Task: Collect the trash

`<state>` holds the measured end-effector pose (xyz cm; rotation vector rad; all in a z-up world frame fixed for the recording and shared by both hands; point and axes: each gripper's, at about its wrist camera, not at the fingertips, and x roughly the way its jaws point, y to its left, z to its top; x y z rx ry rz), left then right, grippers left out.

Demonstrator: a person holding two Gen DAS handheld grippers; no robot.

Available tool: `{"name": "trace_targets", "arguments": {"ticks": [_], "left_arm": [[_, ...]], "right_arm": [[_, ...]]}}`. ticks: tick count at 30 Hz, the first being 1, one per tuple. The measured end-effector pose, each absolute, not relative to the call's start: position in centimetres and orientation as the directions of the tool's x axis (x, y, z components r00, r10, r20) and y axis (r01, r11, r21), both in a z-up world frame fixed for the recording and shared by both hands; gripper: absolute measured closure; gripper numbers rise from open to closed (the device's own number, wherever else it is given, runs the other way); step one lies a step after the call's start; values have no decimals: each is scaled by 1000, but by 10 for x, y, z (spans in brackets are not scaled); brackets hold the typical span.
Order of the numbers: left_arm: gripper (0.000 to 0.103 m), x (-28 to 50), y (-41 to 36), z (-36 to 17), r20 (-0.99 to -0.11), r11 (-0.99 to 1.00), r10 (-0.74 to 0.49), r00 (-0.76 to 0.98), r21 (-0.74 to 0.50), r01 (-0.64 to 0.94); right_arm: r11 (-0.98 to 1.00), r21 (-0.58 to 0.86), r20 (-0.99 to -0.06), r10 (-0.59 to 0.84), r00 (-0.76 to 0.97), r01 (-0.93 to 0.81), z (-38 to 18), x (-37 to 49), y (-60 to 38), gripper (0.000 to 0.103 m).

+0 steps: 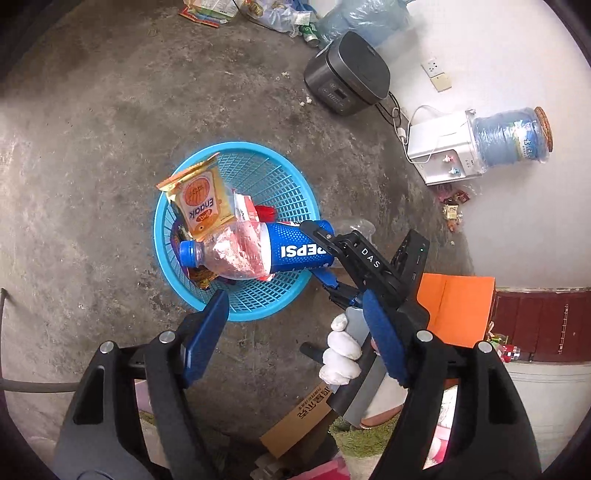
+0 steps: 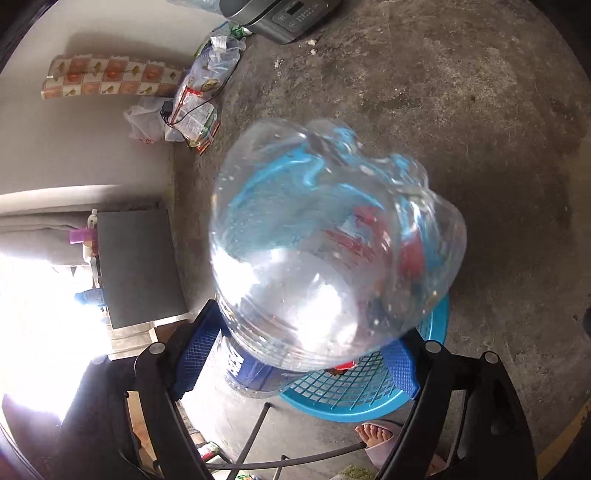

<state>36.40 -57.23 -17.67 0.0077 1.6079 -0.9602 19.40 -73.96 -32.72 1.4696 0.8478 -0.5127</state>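
Two grippers work over the blue basket: the left gripper is spread and empty, and the right gripper stands wide around the Pepsi bottle. Release it centred so it clears the rim.

hidden: basket mostly behind blurred clear bottle | bottle's base behind right hand-held gripper | cut off: rice cooker at top edge | unreadable: wrappers by wall
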Motion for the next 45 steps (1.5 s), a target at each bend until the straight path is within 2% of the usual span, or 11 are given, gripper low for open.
{"name": "trace_targets", "arguments": {"ticks": [9, 14, 21, 26, 35, 40, 45], "left_arm": [[33, 363, -535, -132, -835, 637, -513, -201, -527, 563], [33, 358, -504, -102, -825, 621, -545, -148, -516, 590], [33, 343, -455, -54, -823, 626, -567, -14, -442, 642], [28, 325, -404, -14, -790, 640, -603, 111, -395, 659], [18, 276, -305, 55, -685, 718, -624, 376, -314, 621], [11, 249, -256, 77, -655, 818, -546, 522, -283, 501], [9, 217, -212, 80, -652, 910, -413, 636, -260, 324]], "right_arm": [[125, 633, -774, 113, 622, 764, -310, 163, -717, 24], [204, 601, -789, -5, 614, 773, -279, 152, -701, 24], [446, 424, -805, -214, 554, 788, -225, 152, -661, 24], [427, 463, -738, -300, 605, 777, -190, 123, -649, 24], [546, 514, -602, -320, 732, 662, -114, 95, -600, 24], [673, 469, -532, -301, 791, 572, -63, 99, -557, 22], [782, 421, -452, -258, 854, 460, -18, 102, -510, 13]]}}
